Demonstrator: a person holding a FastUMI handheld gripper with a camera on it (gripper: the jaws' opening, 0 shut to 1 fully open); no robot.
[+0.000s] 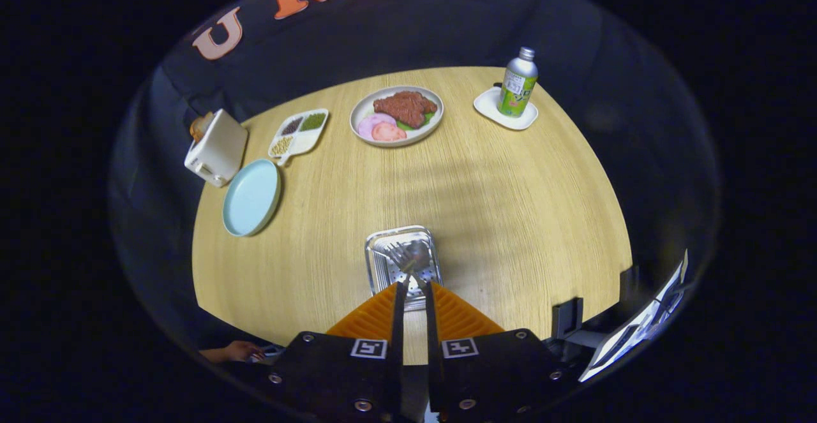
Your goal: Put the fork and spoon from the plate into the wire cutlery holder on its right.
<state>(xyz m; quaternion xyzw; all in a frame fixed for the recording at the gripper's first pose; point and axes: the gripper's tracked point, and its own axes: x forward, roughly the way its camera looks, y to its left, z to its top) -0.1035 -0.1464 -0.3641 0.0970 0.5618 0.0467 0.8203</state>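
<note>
Gripper view: the claw (413,286) pinches the fork (406,258), its tines pointing ahead over a metal tray (383,254). Far beyond sits a plate of food (361,113) on the table (510,193).

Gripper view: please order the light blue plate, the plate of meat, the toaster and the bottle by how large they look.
1. plate of meat
2. light blue plate, looks nearly alike, seen tilted
3. toaster
4. bottle

The gripper grips the fork.

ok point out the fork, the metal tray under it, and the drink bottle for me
fork (403,258): gripper view, on its tines, just ahead of the claw's fingers.
metal tray (376,263): gripper view, on its bare left floor.
drink bottle (517,88): gripper view, on its label, across the table.
</note>
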